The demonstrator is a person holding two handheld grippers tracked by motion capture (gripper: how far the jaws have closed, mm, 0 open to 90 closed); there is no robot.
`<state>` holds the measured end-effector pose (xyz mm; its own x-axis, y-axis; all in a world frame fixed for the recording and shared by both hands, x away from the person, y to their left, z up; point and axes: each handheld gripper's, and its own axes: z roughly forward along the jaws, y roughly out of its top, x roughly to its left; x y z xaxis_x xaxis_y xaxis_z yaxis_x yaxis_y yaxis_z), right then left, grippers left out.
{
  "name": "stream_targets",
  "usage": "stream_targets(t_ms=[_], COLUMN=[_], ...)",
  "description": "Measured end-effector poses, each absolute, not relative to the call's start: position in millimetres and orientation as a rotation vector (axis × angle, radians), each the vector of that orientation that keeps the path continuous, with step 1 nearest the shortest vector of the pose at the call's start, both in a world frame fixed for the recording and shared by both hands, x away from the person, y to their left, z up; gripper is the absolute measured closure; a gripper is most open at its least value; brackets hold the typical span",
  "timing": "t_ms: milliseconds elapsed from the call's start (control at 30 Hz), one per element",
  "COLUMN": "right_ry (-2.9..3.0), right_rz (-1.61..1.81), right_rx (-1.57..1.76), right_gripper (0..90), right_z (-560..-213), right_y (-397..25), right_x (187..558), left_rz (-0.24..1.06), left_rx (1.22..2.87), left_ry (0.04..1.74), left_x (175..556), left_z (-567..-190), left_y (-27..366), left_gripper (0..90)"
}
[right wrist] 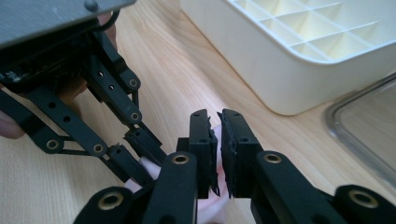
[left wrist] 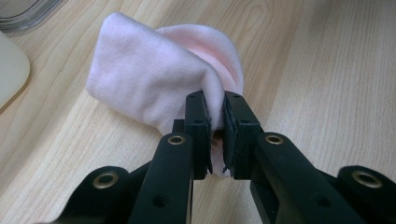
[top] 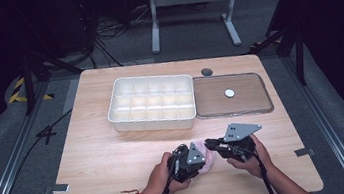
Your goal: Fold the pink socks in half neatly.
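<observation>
Where the two grippers meet, in the lower centre of the high view, a pale pink cloth (top: 207, 160) lies bunched on the wooden counter (top: 102, 156) between them. Left gripper (top: 185, 165): held in the person's left hand (top: 163, 176), fingers (left wrist: 198, 126) drawn in narrow and clamped on a fold of the pink cloth (left wrist: 154, 79); in the left gripper view the cloth spreads up and to the left from the fingers and its far part rests on the counter. Right gripper (top: 212, 144): held in the right hand (top: 254, 159), pointing left toward the cloth. In the right gripper view its fingers (right wrist: 238, 140) stand nearly together with a thin gap, and a bit of pink shows low between them at the bottom of the frame; whether they actually pinch the cloth, cannot tell. Left gripper (right wrist: 140, 163) also appears at the left of that view, its tips close beside the right one. White compartment tray (top: 151, 102): upper centre of the high view, well apart from the grippers. Clear flat lid (top: 230, 94) lies just to its right, touching or almost touching, with a small white disc (top: 229, 92) at its middle.
</observation>
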<state>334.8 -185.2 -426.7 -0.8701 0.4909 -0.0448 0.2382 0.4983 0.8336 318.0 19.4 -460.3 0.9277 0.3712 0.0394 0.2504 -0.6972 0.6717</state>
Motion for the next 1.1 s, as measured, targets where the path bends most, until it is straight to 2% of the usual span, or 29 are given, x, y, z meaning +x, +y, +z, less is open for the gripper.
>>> stream_targets(t_ms=[167,533,700,833,1100], right_ry=[2.516,2.571,2.567,2.562,2.567], right_rz=[1.26,1.133,1.139,1.143,1.153], right_rx=[0.569,0.627,0.639,0.651,0.641], right_gripper=[85.1,86.0,86.2,86.2,86.0], right_z=[-439,-461,-464,-464,-465], right_y=[-172,-175,-178,-179,-180], right_x=[337,344,342,341,340], left_rz=[0.228,0.208,0.118,0.159,0.15], left_rx=[2.391,2.443,2.334,2.243,2.311], left_ry=[0.427,0.365,0.455,0.529,0.402], left_x=[318,313,321,329,319], left_z=[-459,-455,-447,-448,-464], left_y=[18,21,38,40,15], left_gripper=[80.9,79.1,75.2,73.8,72.9])
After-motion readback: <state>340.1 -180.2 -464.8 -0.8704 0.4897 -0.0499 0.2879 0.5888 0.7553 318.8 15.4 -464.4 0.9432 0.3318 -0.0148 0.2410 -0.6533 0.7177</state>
